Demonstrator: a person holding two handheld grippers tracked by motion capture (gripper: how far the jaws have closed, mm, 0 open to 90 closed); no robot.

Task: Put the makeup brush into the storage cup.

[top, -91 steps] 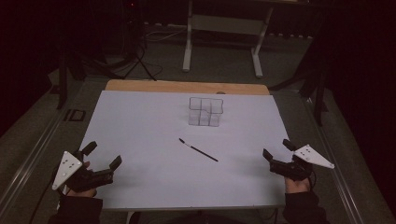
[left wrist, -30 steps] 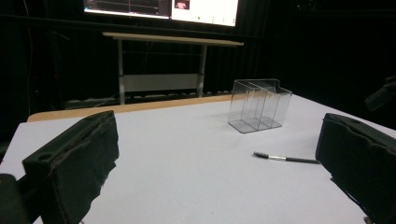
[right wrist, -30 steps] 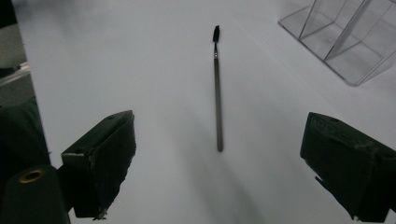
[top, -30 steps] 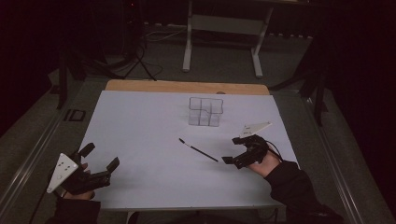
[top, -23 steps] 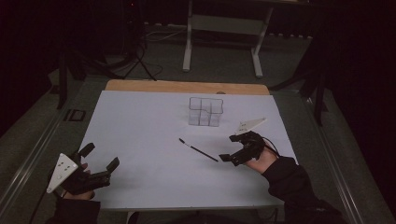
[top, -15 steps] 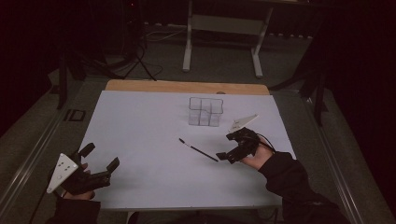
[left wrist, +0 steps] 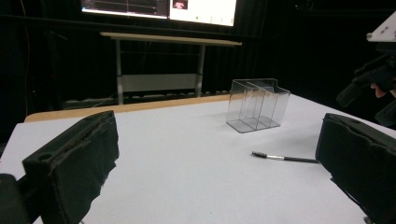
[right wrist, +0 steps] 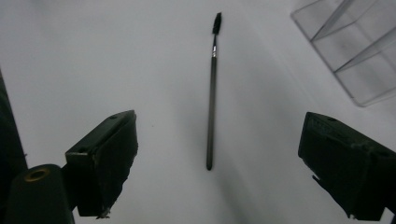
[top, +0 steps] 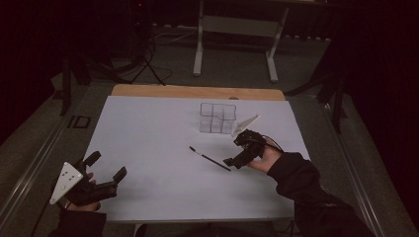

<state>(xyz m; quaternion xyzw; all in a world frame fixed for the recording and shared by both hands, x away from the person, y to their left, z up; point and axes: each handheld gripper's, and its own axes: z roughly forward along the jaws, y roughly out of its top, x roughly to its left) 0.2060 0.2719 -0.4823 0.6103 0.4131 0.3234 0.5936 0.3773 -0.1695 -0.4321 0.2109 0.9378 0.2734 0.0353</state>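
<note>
A thin black brush [top: 209, 158] [right wrist: 212, 88] [left wrist: 284, 158] lies flat on the white table [top: 148, 148], bristle end toward the far left. My right gripper [top: 237, 150] [right wrist: 219, 168] hovers just off the brush's handle end, open, its jaws wide on either side of the handle without touching it. A clear plastic divided box [top: 216, 118] [left wrist: 257, 105] [right wrist: 355, 51] stands behind the brush. At the table's near left corner my left gripper [top: 106, 170] [left wrist: 219, 186] rests open, holding nothing.
A strip of bare wood [top: 197, 92] borders the table's far edge. Beyond it stand a metal desk frame [top: 236, 29] and cables on the dark floor. A lit screen [left wrist: 159, 7] hangs above the desk.
My right gripper has travelled from the table's near right corner leftward and forward to the brush's handle end. The left gripper has stayed put, open.
</note>
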